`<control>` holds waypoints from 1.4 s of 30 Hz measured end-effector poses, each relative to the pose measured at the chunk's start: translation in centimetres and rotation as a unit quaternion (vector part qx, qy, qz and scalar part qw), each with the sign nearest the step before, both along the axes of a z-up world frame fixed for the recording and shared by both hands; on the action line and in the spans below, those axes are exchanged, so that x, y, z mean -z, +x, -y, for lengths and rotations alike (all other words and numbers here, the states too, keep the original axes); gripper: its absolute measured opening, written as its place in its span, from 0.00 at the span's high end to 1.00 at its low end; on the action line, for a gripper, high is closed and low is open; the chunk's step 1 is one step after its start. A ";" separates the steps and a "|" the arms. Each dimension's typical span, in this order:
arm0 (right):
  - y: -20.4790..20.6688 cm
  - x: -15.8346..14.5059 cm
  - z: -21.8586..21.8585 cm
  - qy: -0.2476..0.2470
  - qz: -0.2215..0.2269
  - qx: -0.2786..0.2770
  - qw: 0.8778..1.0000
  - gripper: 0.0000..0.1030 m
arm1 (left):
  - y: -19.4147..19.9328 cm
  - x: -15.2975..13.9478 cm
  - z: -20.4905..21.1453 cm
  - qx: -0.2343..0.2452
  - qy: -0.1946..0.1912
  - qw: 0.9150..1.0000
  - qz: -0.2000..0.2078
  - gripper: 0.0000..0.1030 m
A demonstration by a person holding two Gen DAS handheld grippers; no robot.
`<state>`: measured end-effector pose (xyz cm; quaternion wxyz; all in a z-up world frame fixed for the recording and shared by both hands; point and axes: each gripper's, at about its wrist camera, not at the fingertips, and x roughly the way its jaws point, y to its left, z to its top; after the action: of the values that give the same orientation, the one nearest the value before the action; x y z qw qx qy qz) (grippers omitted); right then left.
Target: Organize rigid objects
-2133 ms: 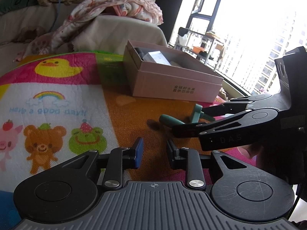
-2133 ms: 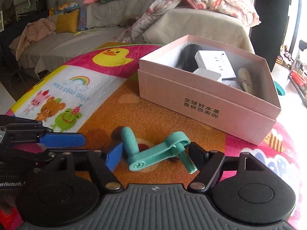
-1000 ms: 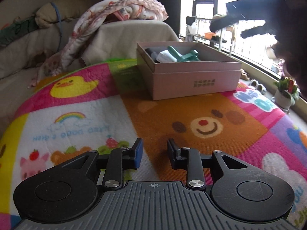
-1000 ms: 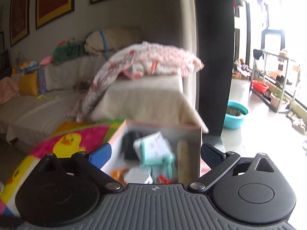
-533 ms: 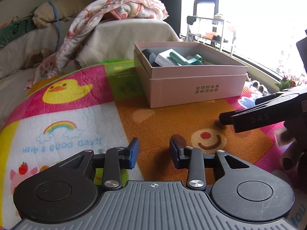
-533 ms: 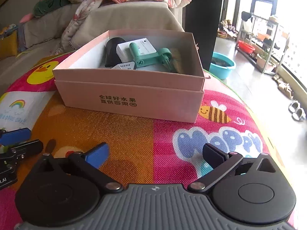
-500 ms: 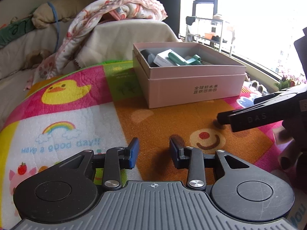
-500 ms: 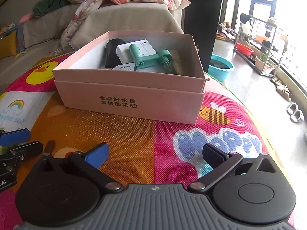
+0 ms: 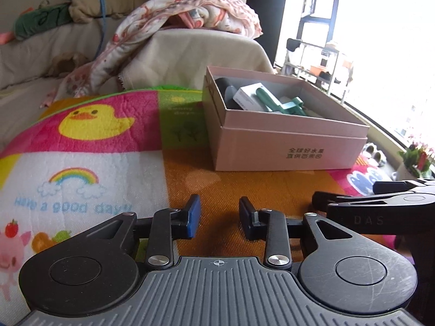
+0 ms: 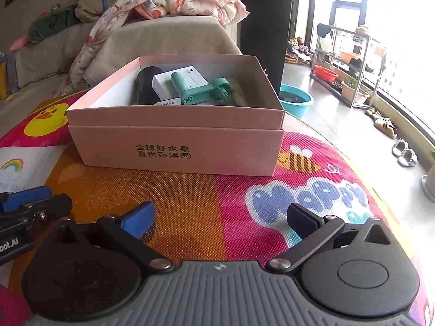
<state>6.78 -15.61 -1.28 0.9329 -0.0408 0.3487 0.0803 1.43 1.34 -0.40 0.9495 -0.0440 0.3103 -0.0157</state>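
Observation:
A pink cardboard box [image 10: 176, 146] stands open on the colourful play mat [image 10: 244, 190]. Inside lie a teal plastic tool [image 10: 206, 91], a white carton [image 10: 176, 81], a black cylinder [image 10: 146, 84] and a tan roll [image 10: 236, 92]. My right gripper [image 10: 220, 214] hovers low over the mat in front of the box, open wide and empty. My left gripper [image 9: 218, 214] sits to its left, also low over the mat; its jaws are closing with nothing between them. From the left wrist, the box [image 9: 285, 146] is ahead and to the right, and the teal tool [image 9: 274, 102] shows inside.
A sofa with a patterned blanket [image 10: 174, 0] rises behind the box. Right of the mat's edge is bare floor with a blue basin [image 10: 295, 100], a metal shelf rack [image 10: 348, 54] and slippers [image 10: 405, 152]. The right gripper's fingers [image 9: 367, 209] cross the left wrist view.
The right gripper has dropped from above the box to just over the mat in front of it, empty. The left gripper drifted slightly and its jaws narrowed.

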 end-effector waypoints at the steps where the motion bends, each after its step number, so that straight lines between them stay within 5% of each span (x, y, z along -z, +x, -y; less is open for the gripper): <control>1: -0.1 0.0 0.1 0.004 -0.001 0.001 1.000 0.00 | 0.1 0.0 0.3 -0.001 0.008 1.000 0.000 0.65; 6: -0.3 0.1 0.1 0.008 0.003 0.009 1.000 0.00 | 0.4 0.1 1.3 0.001 0.044 0.999 -0.001 0.64; 42: -0.7 0.3 -0.2 0.010 0.011 0.006 1.000 0.00 | 0.6 0.1 1.1 0.000 0.033 0.999 0.000 0.63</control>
<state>6.03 -15.39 -1.59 0.9376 -0.0304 0.3376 0.0772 2.04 0.28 -0.50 0.9503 -0.0131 0.3109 -0.0054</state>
